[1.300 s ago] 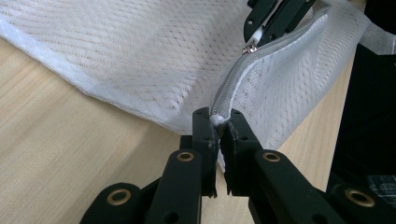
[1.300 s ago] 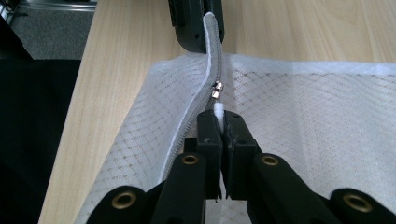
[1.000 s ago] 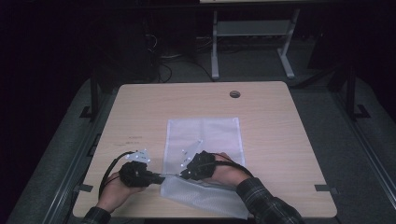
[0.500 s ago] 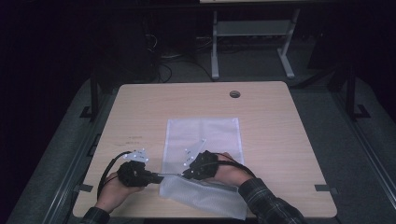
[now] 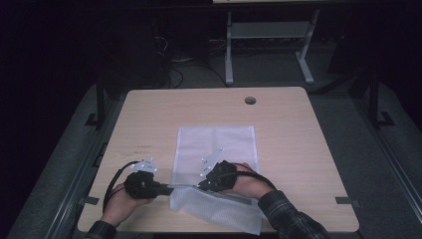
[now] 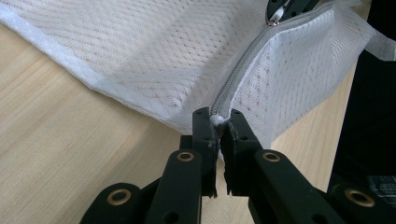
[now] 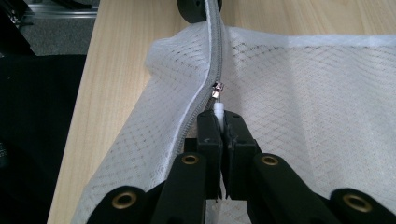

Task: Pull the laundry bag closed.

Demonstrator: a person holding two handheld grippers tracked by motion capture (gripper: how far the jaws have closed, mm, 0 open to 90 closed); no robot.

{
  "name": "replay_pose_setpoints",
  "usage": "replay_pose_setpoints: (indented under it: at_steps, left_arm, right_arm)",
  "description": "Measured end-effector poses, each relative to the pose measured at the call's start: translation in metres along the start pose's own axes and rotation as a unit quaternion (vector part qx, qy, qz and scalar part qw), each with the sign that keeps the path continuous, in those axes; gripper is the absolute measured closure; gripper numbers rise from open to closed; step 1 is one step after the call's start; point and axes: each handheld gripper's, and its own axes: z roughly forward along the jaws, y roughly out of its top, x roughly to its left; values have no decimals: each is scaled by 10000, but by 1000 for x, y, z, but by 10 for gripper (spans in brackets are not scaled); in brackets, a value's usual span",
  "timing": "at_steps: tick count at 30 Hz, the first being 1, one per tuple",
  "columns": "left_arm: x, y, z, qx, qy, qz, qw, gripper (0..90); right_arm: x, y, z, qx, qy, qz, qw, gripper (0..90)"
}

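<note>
left gripper view: left tongs [image 6: 219,122] pinch the mesh bag's [image 6: 140,56] zipper end, right tongs [image 7: 219,119] clamp its pull tab [image 7: 218,108].

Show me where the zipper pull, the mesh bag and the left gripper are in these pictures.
zipper pull [image 7: 217,103], right gripper view, its white tab above the jaws.
mesh bag [image 5: 215,144], high view, its flat far half.
left gripper [image 6: 220,122], left gripper view, midway between the fingertips.

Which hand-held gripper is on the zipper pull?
The right hand-held gripper pinches the white zipper pull; the left hand-held gripper clamps the zipper's end on the mesh bag.
</note>
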Motion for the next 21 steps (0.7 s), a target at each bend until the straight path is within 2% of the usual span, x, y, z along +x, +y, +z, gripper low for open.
replay_pose_setpoints:
  at_steps: [21]
  left_arm:
    - [2,-1,-2,-6,28,-82,10000,843]
  right_arm:
    - [1,-11,-8,-34,-88,48,9999,862]
